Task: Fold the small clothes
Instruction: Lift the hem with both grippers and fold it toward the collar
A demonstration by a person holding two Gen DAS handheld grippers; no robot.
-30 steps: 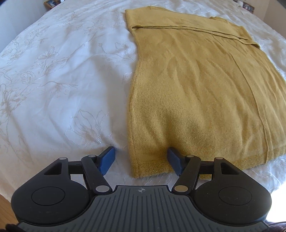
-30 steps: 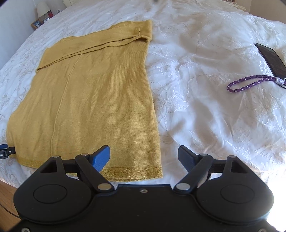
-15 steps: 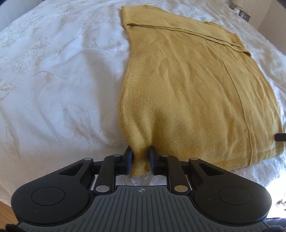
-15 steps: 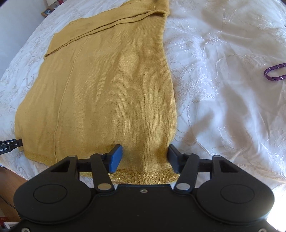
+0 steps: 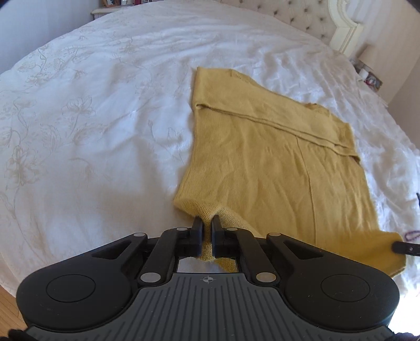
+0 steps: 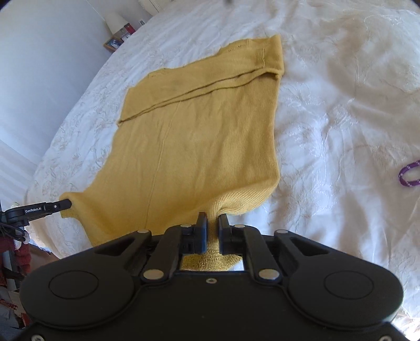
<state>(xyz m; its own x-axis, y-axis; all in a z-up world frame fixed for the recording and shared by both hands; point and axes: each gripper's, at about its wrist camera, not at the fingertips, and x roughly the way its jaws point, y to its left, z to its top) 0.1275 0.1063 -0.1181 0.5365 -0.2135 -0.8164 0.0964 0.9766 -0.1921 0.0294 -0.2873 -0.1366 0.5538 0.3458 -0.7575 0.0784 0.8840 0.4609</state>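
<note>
A mustard yellow knit sweater (image 5: 262, 162) (image 6: 199, 136) lies flat on the white bedcover (image 5: 92, 131), its top part folded down. My left gripper (image 5: 207, 223) pinches the near left hem corner, its jaws closing the last bit with the pads pressed on the knit. My right gripper (image 6: 212, 220) has the near right hem corner between its jaws, which are closing on the bunched fabric. Both corners hang lifted off the bed. Each view shows the other gripper's finger at the far corner: right finger (image 5: 401, 248), left finger (image 6: 52, 207).
A purple cord (image 6: 408, 175) lies on the cover right of the sweater. A tufted headboard (image 5: 302, 15) rises at the far end. A nightstand with frames and a lamp (image 6: 118, 39) stands beside the bed. Wooden floor (image 5: 5, 301) shows below the near bed edge.
Both grippers went from open astride the hem to pinched on its two corners. They rose, pulling the near hem up off the bed into two peaks.
</note>
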